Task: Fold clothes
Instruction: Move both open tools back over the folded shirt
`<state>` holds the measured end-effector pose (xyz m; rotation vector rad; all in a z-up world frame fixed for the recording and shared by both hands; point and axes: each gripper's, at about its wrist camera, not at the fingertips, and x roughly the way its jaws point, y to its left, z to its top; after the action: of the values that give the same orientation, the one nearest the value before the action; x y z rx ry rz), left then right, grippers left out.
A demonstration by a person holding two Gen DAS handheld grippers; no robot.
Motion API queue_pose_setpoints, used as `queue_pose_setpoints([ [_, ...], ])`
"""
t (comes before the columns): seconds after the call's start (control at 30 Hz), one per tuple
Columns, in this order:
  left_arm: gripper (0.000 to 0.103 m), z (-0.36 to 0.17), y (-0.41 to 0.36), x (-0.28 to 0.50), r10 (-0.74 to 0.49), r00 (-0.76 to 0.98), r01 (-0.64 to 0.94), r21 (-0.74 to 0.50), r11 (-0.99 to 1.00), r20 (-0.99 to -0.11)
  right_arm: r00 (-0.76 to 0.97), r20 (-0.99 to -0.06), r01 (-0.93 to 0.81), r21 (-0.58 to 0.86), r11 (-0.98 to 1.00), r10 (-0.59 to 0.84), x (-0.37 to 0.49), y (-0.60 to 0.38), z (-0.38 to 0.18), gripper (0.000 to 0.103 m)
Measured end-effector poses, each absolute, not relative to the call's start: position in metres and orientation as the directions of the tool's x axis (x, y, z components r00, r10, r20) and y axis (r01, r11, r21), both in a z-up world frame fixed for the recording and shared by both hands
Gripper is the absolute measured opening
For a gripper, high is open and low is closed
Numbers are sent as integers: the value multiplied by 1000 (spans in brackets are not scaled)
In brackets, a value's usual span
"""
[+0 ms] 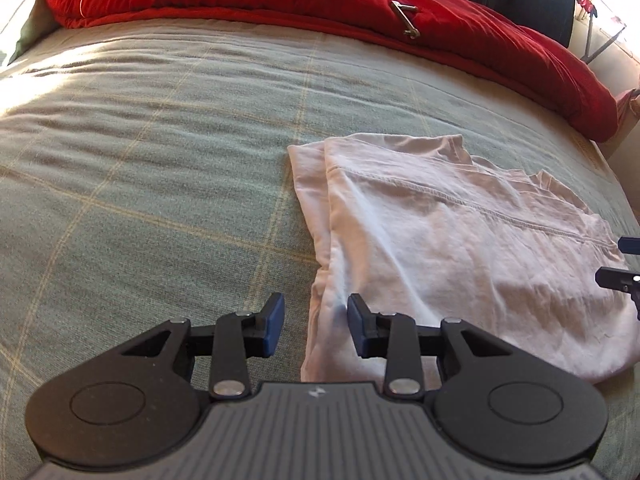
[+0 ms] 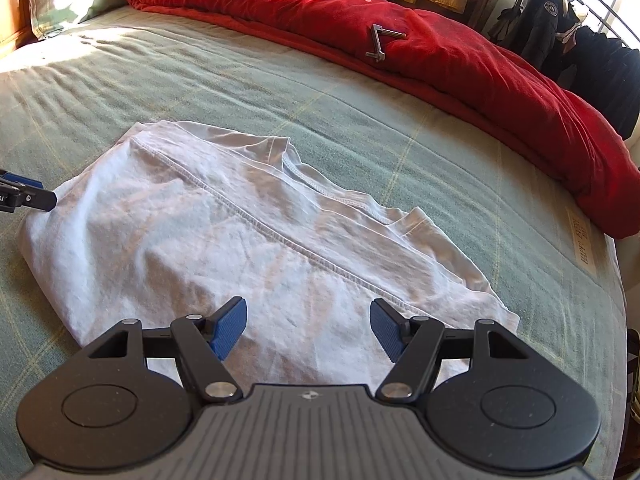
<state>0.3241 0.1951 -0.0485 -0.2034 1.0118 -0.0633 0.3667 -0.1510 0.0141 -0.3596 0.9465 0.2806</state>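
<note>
Both grippers, left gripper (image 1: 316,326) and right gripper (image 2: 307,330), hung spread and empty over the near edge of a part-folded white T-shirt (image 2: 248,248), either before another fold or after the last.

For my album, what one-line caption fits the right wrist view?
Open right gripper poised over a partly folded white T-shirt on a green plaid bedspread, red duvet behind.
</note>
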Motion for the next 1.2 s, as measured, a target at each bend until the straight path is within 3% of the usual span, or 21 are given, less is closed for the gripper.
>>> queue_pose_setpoints([
  [0.13, 32, -50, 200, 319, -196, 517, -42, -253, 966, -833, 552, -830, -385, -173, 907, 77, 365, -151, 13, 72],
  [0.17, 26, -51, 200, 318, -206, 510, -38, -261, 965, -835, 551, -831, -386, -172, 907, 77, 364, -151, 12, 72],
  [0.23, 2, -52, 199, 318, -214, 494, -33, -264, 964, -843, 549, -832, -387, -169, 906, 79, 363, -152, 12, 72],
  [0.4, 3, -54, 203, 312, -144, 468, -74, -200, 977, -872, 543, -835, -391, -166, 905, 82, 360, -154, 10, 72],
  [0.5, 9, -50, 209, 310, -128, 459, -95, -193, 977, -879, 534, -843, -388, -179, 904, 62, 360, -161, 7, 72],
  [0.6, 11, -27, 201, 312, -114, 527, -22, -148, 989, -842, 541, -840, -380, -201, 903, 40, 360, -173, 5, 72],
  [0.7, 24, -14, 178, 333, -172, 569, 97, -142, 985, -804, 540, -841, -352, -219, 910, 7, 366, -186, -1, 72],
  [0.83, 26, -23, 147, 361, -231, 592, 229, -114, 967, -772, 516, -854, -276, -87, 957, 71, 382, -216, -5, 72],
  [1.0, 28, -62, 148, 379, -173, 551, 199, -72, 977, -817, 497, -846, -206, 101, 973, 193, 399, -250, -24, 81],
  [1.2, 27, -42, 151, 397, -138, 592, 208, -16, 978, -794, 491, -866, -43, 84, 996, 94, 402, -303, -32, 81],
])
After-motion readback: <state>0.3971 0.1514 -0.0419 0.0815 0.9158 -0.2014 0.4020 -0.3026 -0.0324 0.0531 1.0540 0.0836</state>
